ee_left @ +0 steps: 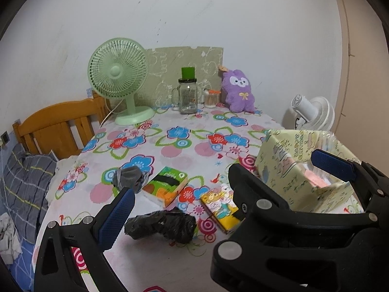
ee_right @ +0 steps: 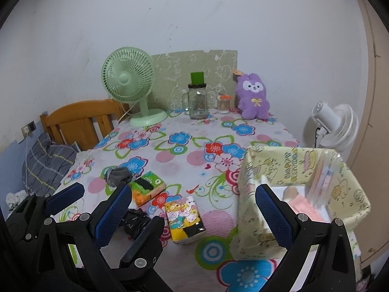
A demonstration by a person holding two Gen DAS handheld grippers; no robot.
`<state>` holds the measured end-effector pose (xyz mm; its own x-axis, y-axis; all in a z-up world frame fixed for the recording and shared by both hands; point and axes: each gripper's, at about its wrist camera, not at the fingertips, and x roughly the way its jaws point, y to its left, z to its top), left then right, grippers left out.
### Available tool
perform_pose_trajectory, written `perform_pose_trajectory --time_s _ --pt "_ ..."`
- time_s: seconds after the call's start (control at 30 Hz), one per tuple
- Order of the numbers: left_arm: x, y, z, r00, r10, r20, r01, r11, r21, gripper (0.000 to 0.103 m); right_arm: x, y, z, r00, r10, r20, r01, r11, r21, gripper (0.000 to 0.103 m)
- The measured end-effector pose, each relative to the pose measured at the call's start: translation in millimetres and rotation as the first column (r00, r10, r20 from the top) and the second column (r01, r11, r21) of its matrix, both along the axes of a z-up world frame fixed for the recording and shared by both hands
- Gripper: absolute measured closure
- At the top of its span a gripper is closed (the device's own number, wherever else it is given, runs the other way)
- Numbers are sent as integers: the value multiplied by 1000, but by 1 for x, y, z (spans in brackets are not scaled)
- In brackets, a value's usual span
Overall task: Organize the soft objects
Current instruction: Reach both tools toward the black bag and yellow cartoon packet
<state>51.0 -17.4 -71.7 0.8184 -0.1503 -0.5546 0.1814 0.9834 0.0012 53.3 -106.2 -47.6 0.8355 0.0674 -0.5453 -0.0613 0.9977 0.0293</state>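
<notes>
**A:** Where do the soft things lie, taking the yellow box [ee_left: 287, 170] as the mark?

**B:** All to its left on the desk [ee_left: 170, 146]. Nearest the box is the yellow tissue pack [ee_left: 220, 205], just beside its left wall. Further left is the green pack [ee_left: 166, 186], then the grey sock ball [ee_left: 128, 176] beyond it. The black bag roll [ee_left: 161, 226] lies nearest me, left of the box and in front of the two packs.

**A:** And my hand-held grippers?

**B:** The left hand-held gripper [ee_left: 218, 185] is spread wide and holds nothing; its right finger [ee_left: 333, 165] hangs over the box opening, its left finger [ee_left: 116, 214] is beside the roll's left end. The right hand-held gripper [ee_right: 192, 209] is wide too, and empty, with the yellow pack between its fingers and the box's left wall at its right finger [ee_right: 272, 214].

**A:** Which goes first, in your view?

**B:** I'd judge the yellow pack, with the right one, which seems nearer. Its long axis runs away from me, tilted a little leftward, so the fingers already straddle its short side. From there the box is a small carry rightward.

**A:** How does the pack look?

**B:** Flat, plastic-wrapped, cartoon print with a black band at the near end. It should give under a squeeze. The box already holds pink and white packets.
</notes>
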Motion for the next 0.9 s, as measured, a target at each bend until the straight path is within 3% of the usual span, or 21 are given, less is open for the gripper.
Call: perform_pose_trajectory --time_s 0.9 --pt "21 30 -53 989 67 -133 -66 998 10 0 23 29 -52 995 41 -87 -43 999 -25 7"
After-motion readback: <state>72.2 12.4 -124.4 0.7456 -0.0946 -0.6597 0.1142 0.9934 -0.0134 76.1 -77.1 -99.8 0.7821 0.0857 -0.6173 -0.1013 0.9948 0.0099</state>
